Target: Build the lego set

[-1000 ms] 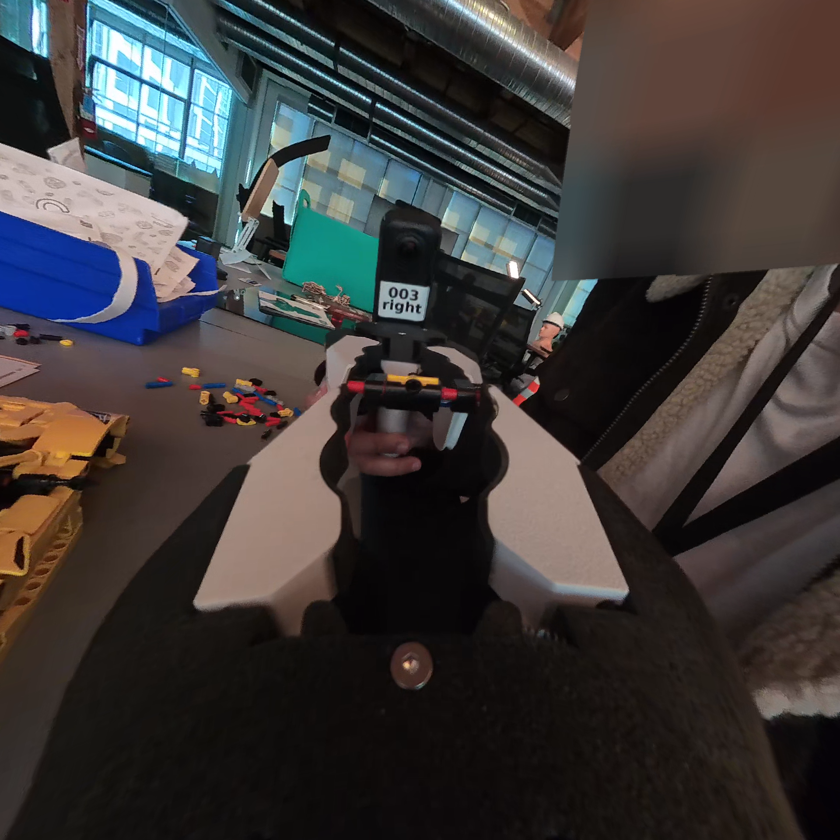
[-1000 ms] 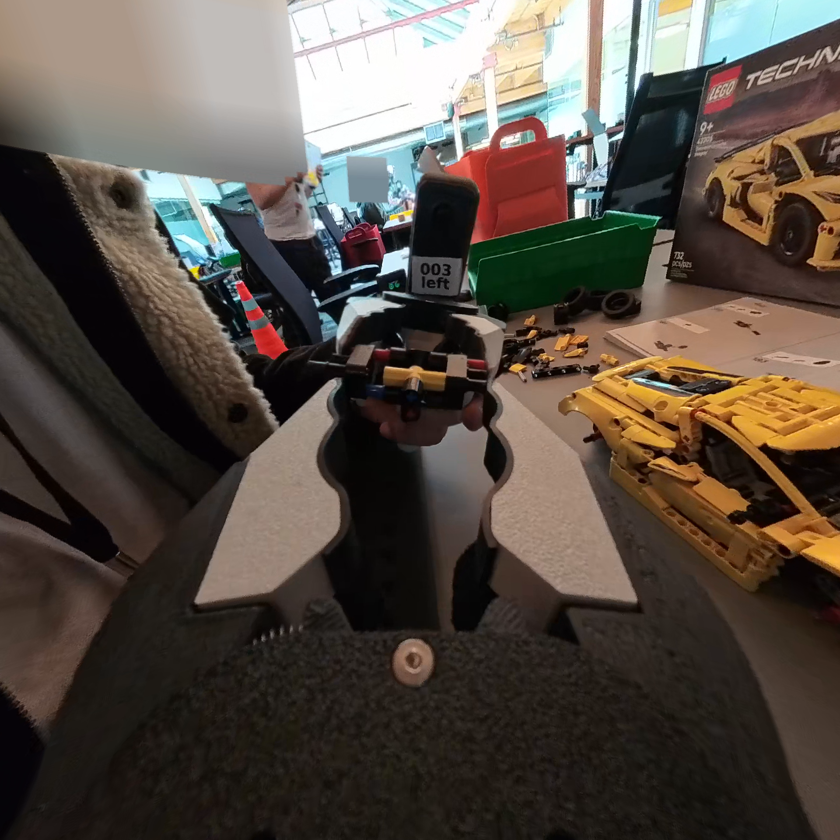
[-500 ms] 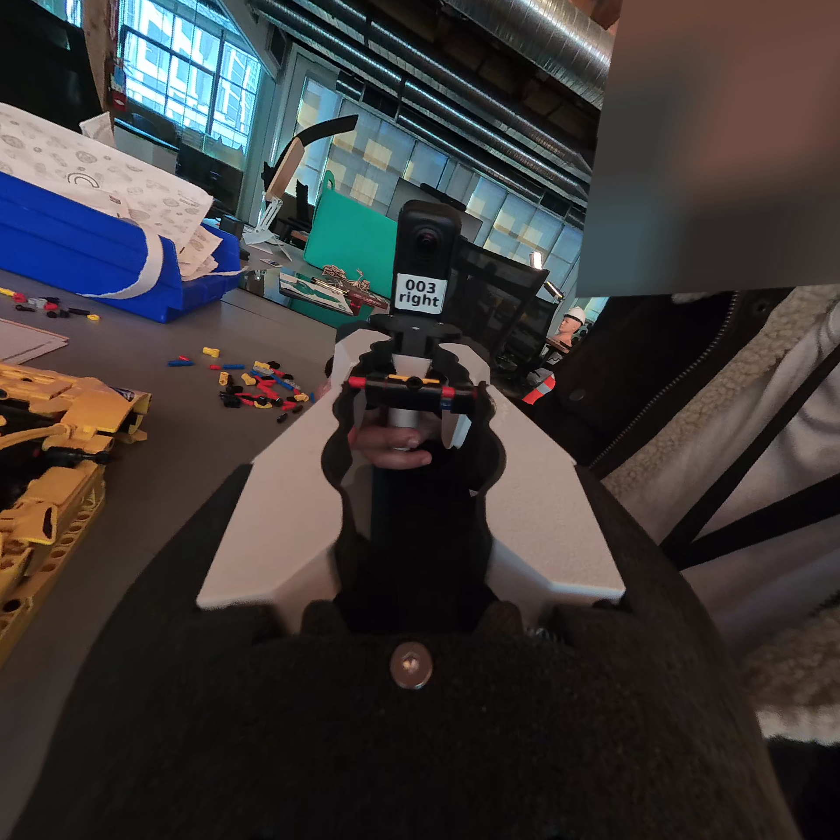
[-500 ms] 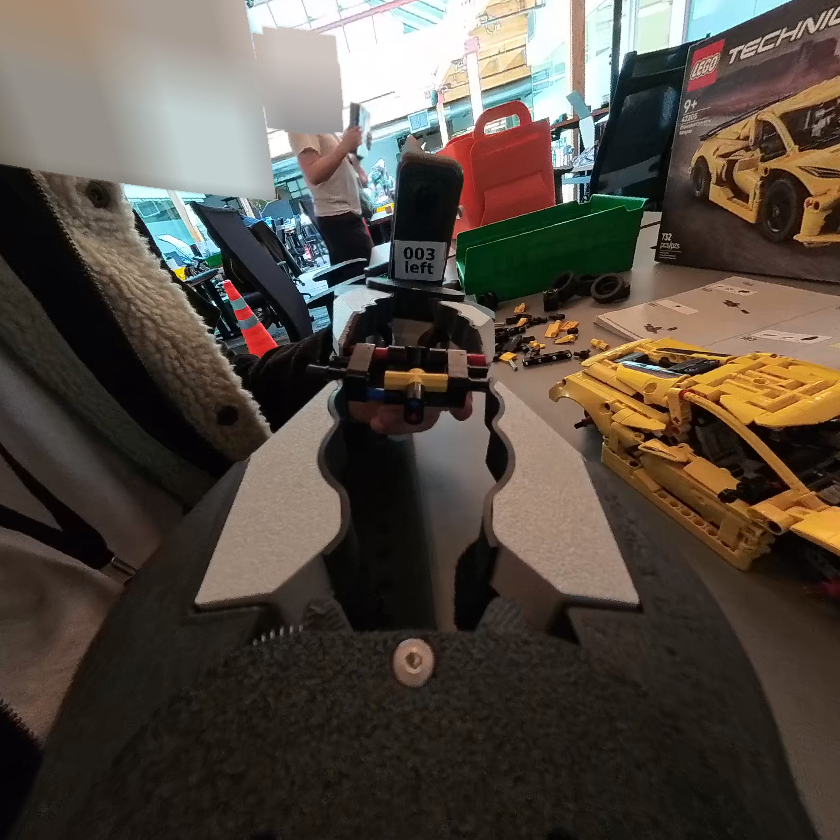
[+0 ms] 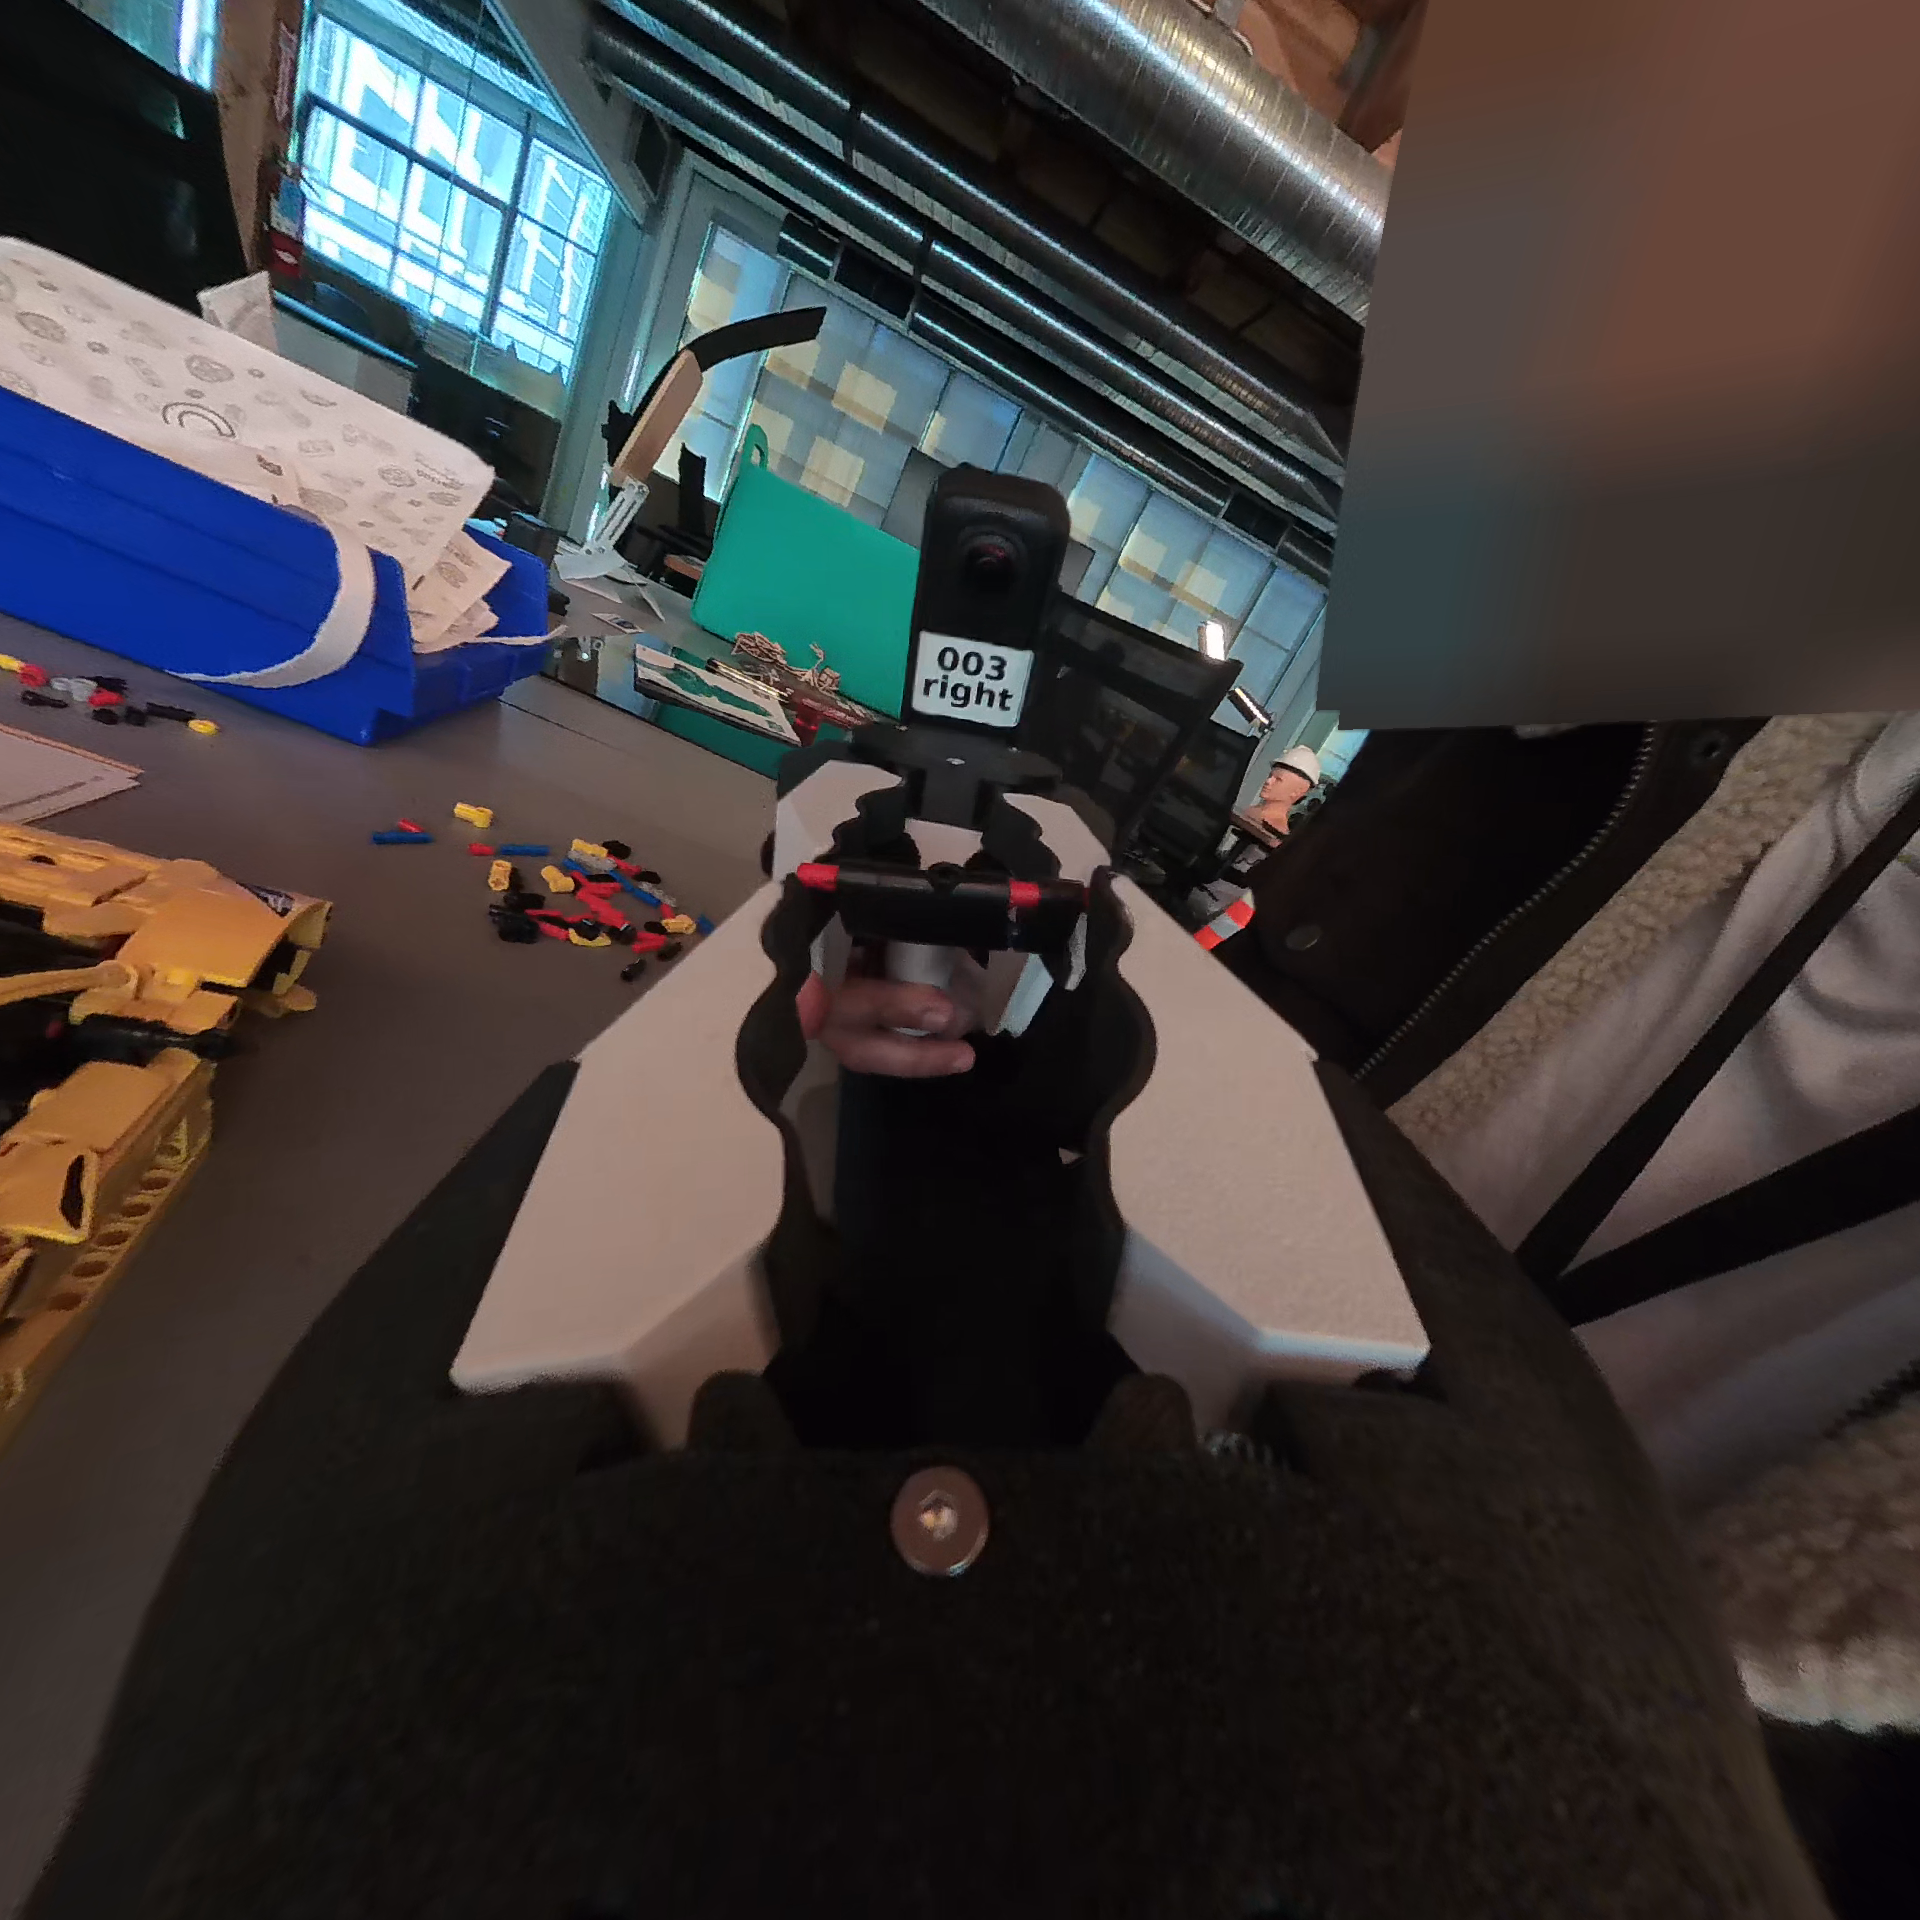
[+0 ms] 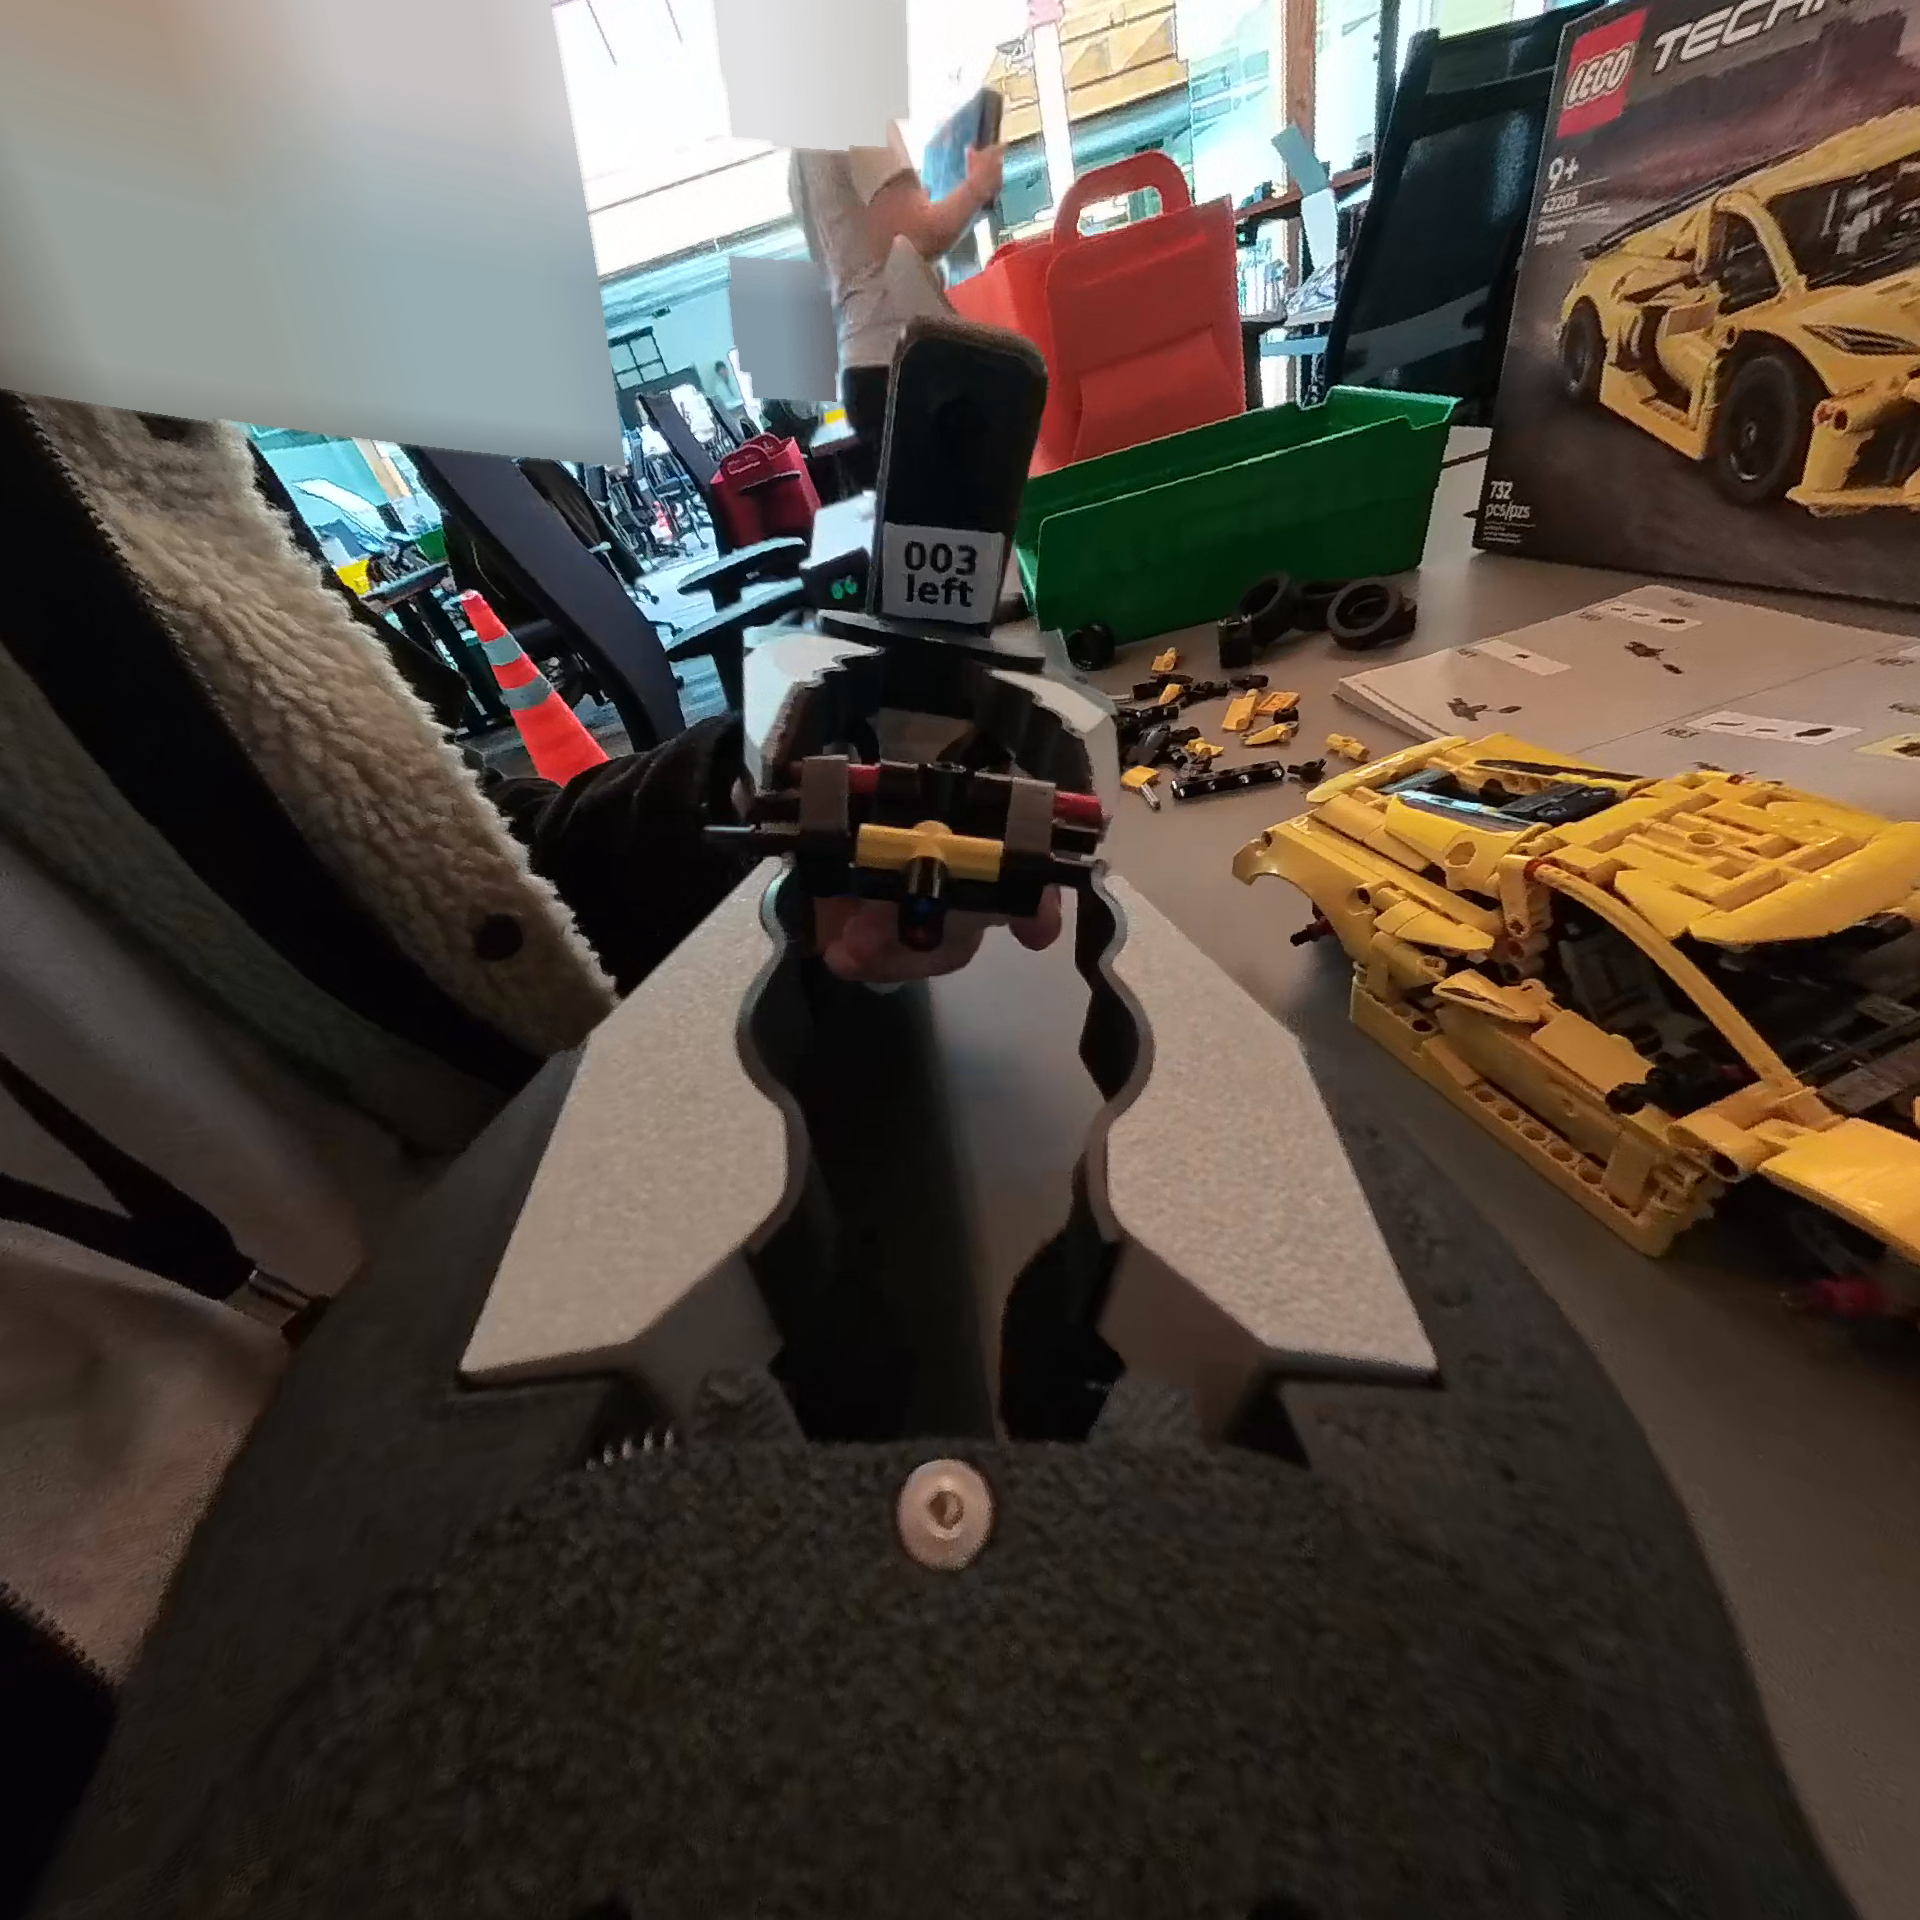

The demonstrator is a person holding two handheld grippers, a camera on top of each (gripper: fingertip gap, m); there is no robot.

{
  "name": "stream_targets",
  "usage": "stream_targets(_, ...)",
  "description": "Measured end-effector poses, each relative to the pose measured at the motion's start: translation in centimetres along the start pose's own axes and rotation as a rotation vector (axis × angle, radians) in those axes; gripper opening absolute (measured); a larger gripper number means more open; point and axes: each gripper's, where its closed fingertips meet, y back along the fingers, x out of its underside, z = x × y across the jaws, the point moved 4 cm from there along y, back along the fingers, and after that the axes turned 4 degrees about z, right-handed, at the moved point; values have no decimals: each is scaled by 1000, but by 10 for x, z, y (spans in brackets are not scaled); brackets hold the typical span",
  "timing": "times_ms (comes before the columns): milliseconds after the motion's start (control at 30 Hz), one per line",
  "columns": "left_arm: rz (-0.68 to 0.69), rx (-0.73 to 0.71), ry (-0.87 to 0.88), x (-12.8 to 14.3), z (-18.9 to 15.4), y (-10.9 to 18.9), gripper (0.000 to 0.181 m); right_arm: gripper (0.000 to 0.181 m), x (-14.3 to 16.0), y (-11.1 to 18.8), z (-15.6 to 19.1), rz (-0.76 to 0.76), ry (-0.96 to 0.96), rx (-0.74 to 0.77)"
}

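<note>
You have lifted the small black sub-assembly [image 6: 930, 847] slightly, and it stays pinched between your two facing grippers, left gripper [image 5: 940, 914] and right gripper [image 6: 930, 883], both narrowed onto it. That suggests you are still inspecting or seating it, well apart from the yellow car [image 6: 1621, 966] on the table. Only the right wrist view shows its yellow cross-piece and the set box [image 6: 1714, 291] at far right; the left shows loose parts [image 5: 582, 894] and a blue bin [image 5: 187, 582] at far left.

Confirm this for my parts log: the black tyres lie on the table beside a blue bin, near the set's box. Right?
Not quite. In the right wrist view the black tyres lie on the table beside a green bin, not a blue one, near the set's box. The blue bin shows only in the left wrist view, with no tyres beside it.
</note>
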Motion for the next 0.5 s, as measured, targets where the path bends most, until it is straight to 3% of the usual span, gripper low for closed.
stream_targets(267,0,-20,14,-1,1,-3,55,52,-3,4,-3,-29,-89,-64)
stream_targets(333,-3,-39,-69,-4,-2,-1,56,52,-3,4,-2,-40,-166,-122)
stream_targets(433,-15,-156,-358,-5,-6,3,56,52,-1,2,-1,-30,-463,-319)
stream_targets(500,4,-147,-396,-1,-11,1,56,52,-3,4,0,-52,-774,-568)
